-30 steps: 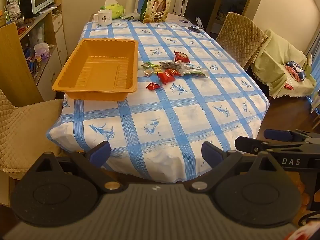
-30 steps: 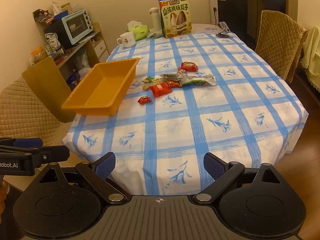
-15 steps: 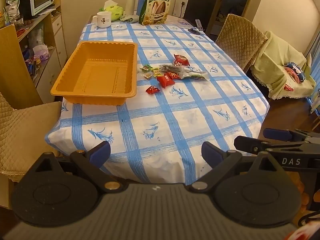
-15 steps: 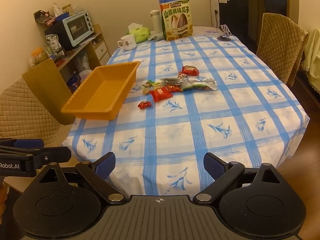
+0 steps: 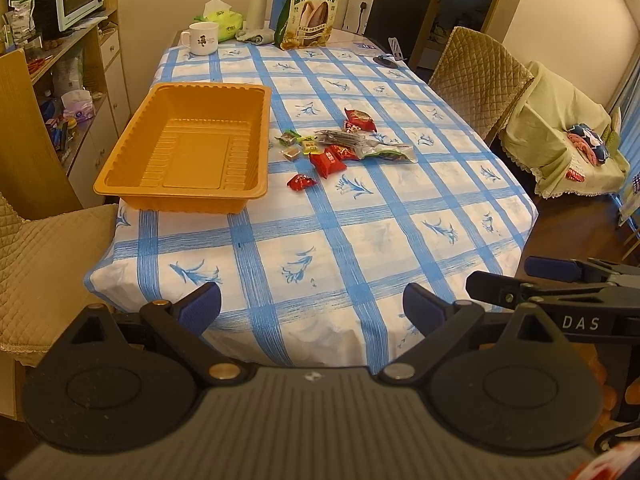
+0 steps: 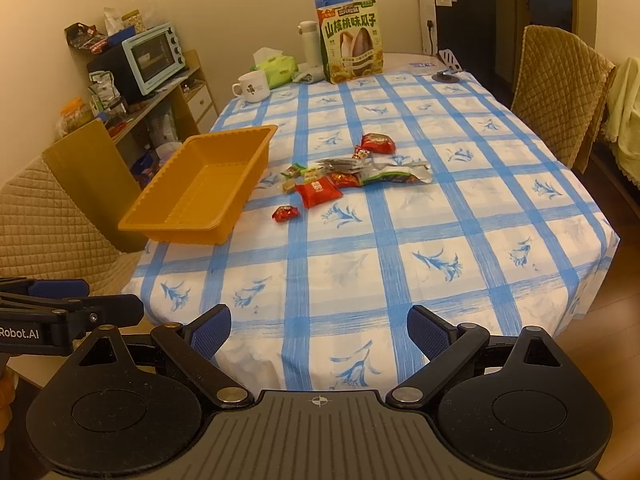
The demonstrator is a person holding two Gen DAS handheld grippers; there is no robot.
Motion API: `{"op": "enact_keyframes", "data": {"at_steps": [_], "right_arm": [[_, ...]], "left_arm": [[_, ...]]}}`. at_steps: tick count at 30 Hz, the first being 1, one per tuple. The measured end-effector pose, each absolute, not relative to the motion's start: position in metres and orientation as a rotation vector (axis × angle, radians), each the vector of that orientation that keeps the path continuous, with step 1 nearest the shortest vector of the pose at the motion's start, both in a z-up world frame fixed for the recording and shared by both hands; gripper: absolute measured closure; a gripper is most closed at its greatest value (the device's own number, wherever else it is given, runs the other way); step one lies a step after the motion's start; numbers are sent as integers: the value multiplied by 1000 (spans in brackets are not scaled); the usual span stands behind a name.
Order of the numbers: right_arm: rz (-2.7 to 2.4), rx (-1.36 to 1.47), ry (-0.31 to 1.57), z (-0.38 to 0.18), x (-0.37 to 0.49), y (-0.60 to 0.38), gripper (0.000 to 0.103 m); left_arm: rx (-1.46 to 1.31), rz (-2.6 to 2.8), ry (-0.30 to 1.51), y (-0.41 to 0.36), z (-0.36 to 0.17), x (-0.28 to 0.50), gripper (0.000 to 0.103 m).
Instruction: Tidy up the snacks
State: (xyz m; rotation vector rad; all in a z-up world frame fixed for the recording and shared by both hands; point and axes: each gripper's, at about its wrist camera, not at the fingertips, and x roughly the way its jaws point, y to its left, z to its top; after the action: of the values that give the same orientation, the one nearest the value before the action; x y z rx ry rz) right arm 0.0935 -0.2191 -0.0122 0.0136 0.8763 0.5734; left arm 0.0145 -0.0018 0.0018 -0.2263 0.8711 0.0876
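Note:
An empty orange tray (image 5: 192,148) (image 6: 200,184) sits at the left edge of the blue-checked table, partly overhanging it. Right of the tray lies a heap of small wrapped snacks (image 5: 340,146) (image 6: 348,172): red packets, green candies and a silver-green pouch. One small red candy (image 5: 301,181) (image 6: 285,213) lies apart, nearer me. My left gripper (image 5: 312,308) and right gripper (image 6: 319,332) both hover open and empty off the table's near edge, well short of the snacks. Each shows at the side of the other's view.
A large sunflower-seed bag (image 5: 312,16) (image 6: 352,40), a white mug (image 5: 202,38), a tissue pack (image 6: 276,66) and a bottle stand at the far end. Quilted chairs (image 5: 476,80) (image 6: 44,216) flank the table. Shelving with an oven (image 6: 150,56) stands left.
Both grippers have risen slightly and drawn a little nearer the table; the objects on it sit lower in view. Nothing on the table has moved.

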Motion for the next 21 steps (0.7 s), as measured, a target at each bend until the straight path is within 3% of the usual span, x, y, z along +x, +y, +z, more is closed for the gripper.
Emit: {"op": "enact_keyframes", "data": {"at_steps": [21], "right_arm": [[574,14,877,-12,96,-218,9]], "left_arm": [[-228,88,876,-2,-1,20,6]]}}
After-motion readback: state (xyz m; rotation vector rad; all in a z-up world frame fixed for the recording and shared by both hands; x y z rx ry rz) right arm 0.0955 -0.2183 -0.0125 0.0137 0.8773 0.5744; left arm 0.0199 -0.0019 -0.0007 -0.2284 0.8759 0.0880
